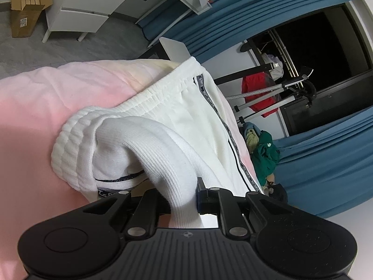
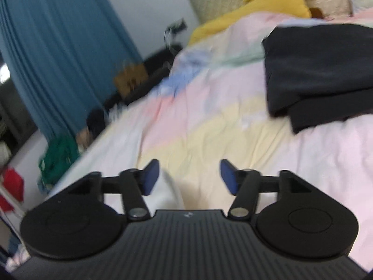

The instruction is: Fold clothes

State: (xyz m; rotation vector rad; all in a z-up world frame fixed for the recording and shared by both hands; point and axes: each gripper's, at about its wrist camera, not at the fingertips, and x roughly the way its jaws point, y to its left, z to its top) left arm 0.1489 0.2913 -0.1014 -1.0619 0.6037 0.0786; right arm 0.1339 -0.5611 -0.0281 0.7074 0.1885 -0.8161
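Note:
White ribbed trousers [image 1: 177, 116] with a dark lettered side stripe lie on the pastel bedcover [image 1: 42, 107]. The elastic waistband faces away and a cuffed leg end is bunched near me. My left gripper [image 1: 184, 198] is shut on a thick fold of this white fabric, lifted a little off the bed. In the blurred right wrist view my right gripper [image 2: 190, 177] is open above the bedcover [image 2: 209, 116], holding nothing. A strip of white cloth [image 2: 170, 191] shows just below its left finger. A folded dark garment [image 2: 321, 70] rests on the bed to the right.
A yellow pillow [image 2: 256, 9] and pale headboard [image 2: 223, 0] are at the bed's head. Blue curtains [image 1: 326, 158], a white drawer unit [image 1: 84, 7], a cardboard box [image 1: 25, 7], a stand with red cloth [image 1: 258, 91] and a green clothes heap [image 1: 265, 156] surround the bed.

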